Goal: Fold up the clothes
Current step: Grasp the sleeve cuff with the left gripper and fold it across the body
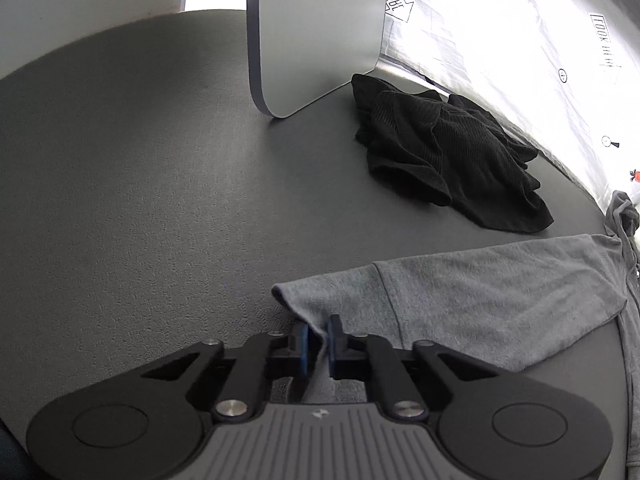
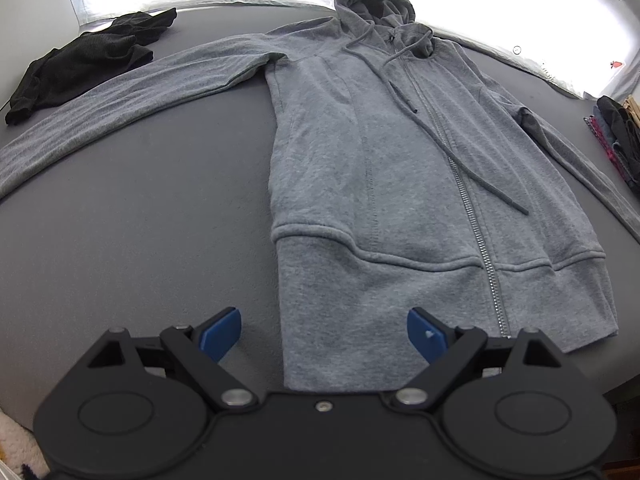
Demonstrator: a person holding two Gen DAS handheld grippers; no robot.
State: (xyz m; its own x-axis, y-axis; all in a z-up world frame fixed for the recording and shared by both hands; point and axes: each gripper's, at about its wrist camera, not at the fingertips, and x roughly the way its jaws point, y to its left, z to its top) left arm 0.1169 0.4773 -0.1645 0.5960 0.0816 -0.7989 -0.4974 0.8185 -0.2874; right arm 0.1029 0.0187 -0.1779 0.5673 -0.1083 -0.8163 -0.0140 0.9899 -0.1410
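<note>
Item: grey zip-front cotton hoodie (image 2: pixel 400 168) lying flat and unfolded on my dark grey table (image 2: pixel 140 220), left gripper (image 1: pixel 318 338) pinched on its cuff, right gripper (image 2: pixel 324 330) spread wide over the hem, crumpled black knit garment (image 1: pixel 448 152) untouched.

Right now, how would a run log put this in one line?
task: fold clothes | left tool: shut on grey hoodie cuff | right tool: open above hem

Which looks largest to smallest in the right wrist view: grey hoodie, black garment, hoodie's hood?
1. grey hoodie, by far the largest.
2. black garment.
3. hood, though it lies farthest from the camera, so the last two are unsure.
</note>
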